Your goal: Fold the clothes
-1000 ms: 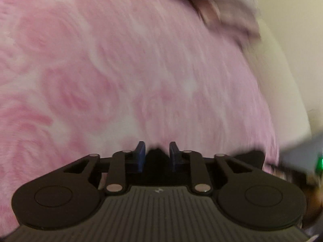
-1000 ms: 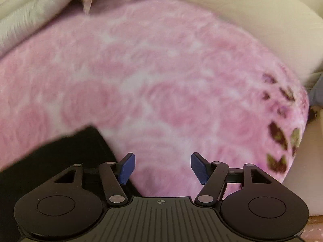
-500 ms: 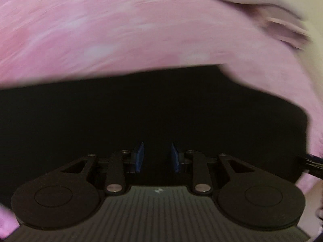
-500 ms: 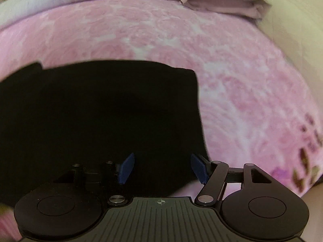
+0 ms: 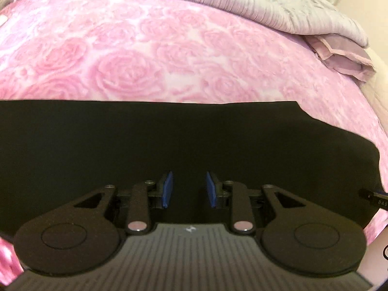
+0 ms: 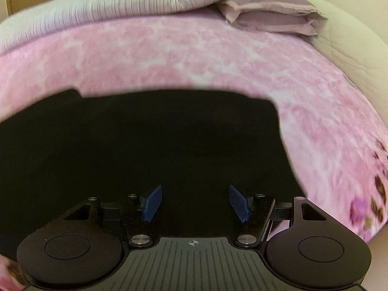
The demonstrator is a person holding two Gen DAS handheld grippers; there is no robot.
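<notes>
Black garment (image 5: 184,135) lies flat on the pink blanket (image 5: 150,55). Left gripper (image 5: 189,189) over it, jaws narrow and opening, nothing between them. Right gripper (image 6: 195,202) over the garment (image 6: 155,140) too, jaws wide, empty. Left view alone shows rose pattern sharp; right view alone shows dark print (image 6: 378,189) at blanket's edge.

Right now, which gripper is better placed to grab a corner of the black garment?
Right, probably. The right gripper is wide open with the black garment's far-right corner just ahead. The left gripper, narrower and opening, faces mid-cloth, its nearest corner off to the side.
</notes>
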